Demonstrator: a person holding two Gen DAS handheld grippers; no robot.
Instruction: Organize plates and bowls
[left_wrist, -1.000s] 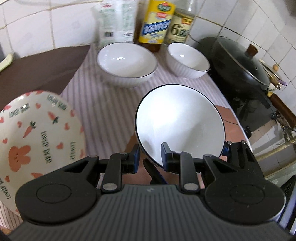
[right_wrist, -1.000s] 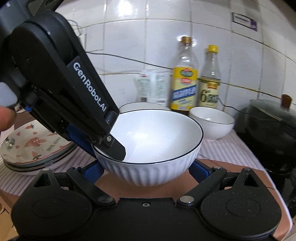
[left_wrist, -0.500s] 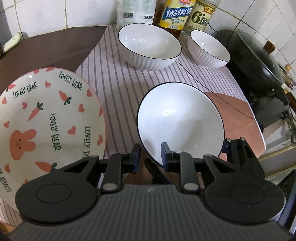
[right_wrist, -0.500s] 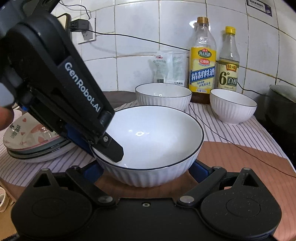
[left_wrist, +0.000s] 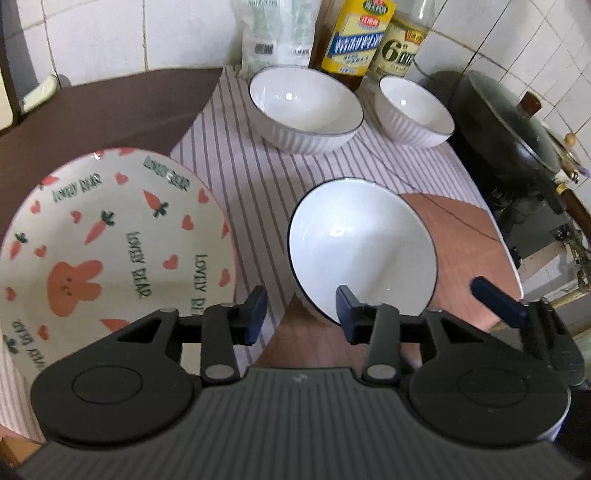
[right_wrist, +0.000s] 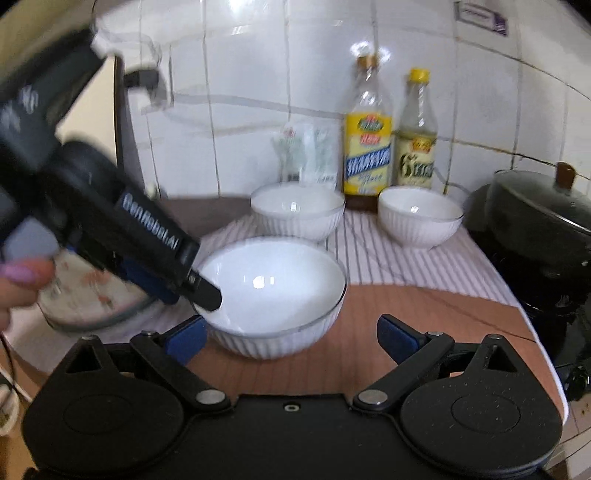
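A white ribbed bowl with a dark rim (left_wrist: 362, 251) (right_wrist: 273, 291) stands where the brown mat meets the striped cloth. My left gripper (left_wrist: 301, 314) (right_wrist: 199, 291) straddles its near rim, one finger inside and one outside. Its jaws are opening, and the pads stand off the rim. My right gripper (right_wrist: 291, 338) is open wide just short of the bowl, touching nothing; one of its blue fingers (left_wrist: 495, 299) shows in the left wrist view. A stack of plates topped by a bunny-and-carrot plate (left_wrist: 110, 240) (right_wrist: 85, 295) sits left of the bowl.
Two more white bowls, a larger one (left_wrist: 306, 107) and a smaller one (left_wrist: 415, 110), stand at the back of the striped cloth (left_wrist: 251, 177). Behind them are two bottles (right_wrist: 367, 147) and a bag against the tiled wall. A lidded black wok (right_wrist: 535, 225) is on the right.
The left jaws have spread apart and let go of the bowl's rim. The right gripper has drawn back and risen, so the bowl is no longer between its fingers.
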